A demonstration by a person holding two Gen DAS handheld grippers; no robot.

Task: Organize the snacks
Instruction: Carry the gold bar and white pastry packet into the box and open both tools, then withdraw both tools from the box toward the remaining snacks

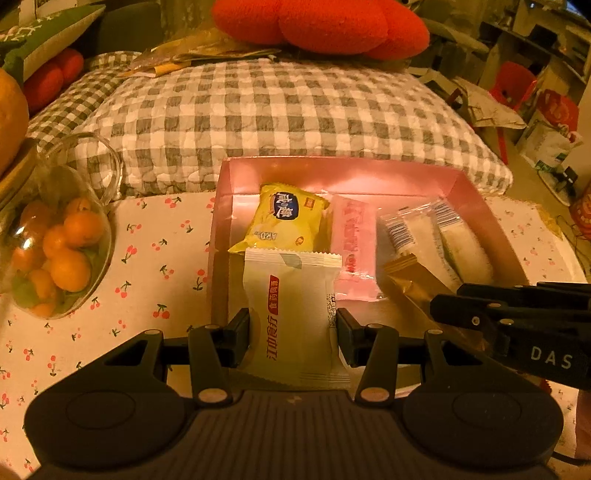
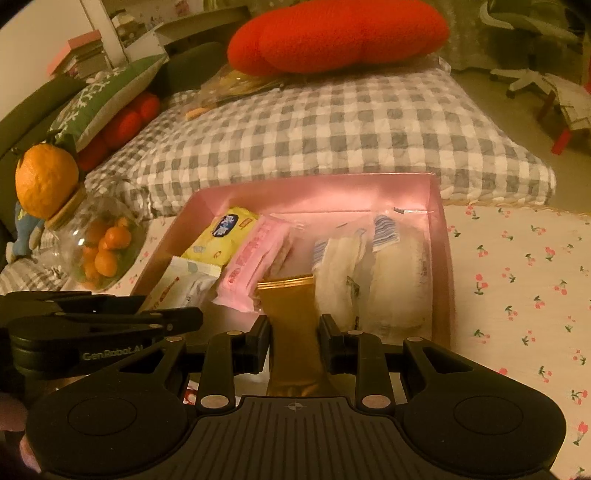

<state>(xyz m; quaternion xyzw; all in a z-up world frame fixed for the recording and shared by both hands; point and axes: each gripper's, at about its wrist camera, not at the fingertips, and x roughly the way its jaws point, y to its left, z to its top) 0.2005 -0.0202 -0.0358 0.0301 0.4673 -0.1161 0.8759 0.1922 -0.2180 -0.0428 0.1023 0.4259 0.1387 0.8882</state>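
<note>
A pink box [image 1: 480, 206] [image 2: 441, 236] sits on the cherry-print cloth and holds snacks: a yellow packet [image 1: 284, 218] [image 2: 221, 236], a pink packet [image 1: 354, 243] [image 2: 251, 266] and two clear white packets [image 1: 436, 236] [image 2: 376, 273]. My left gripper [image 1: 291, 326] is shut on a white packet with red lettering [image 1: 291, 314] [image 2: 177, 286], held over the box's near left part. My right gripper [image 2: 294, 339] is shut on a gold packet [image 2: 291, 332] [image 1: 410, 284] over the box's near edge. The right gripper's body shows at the right of the left wrist view [image 1: 517, 317].
A glass jar of small oranges [image 1: 55, 240] [image 2: 99, 243] lies left of the box. A grey checked cushion [image 1: 280, 118] [image 2: 332, 122] lies right behind the box, with a red plush [image 1: 321, 22] [image 2: 340, 33] on it. A large orange [image 2: 46, 179] tops the jar.
</note>
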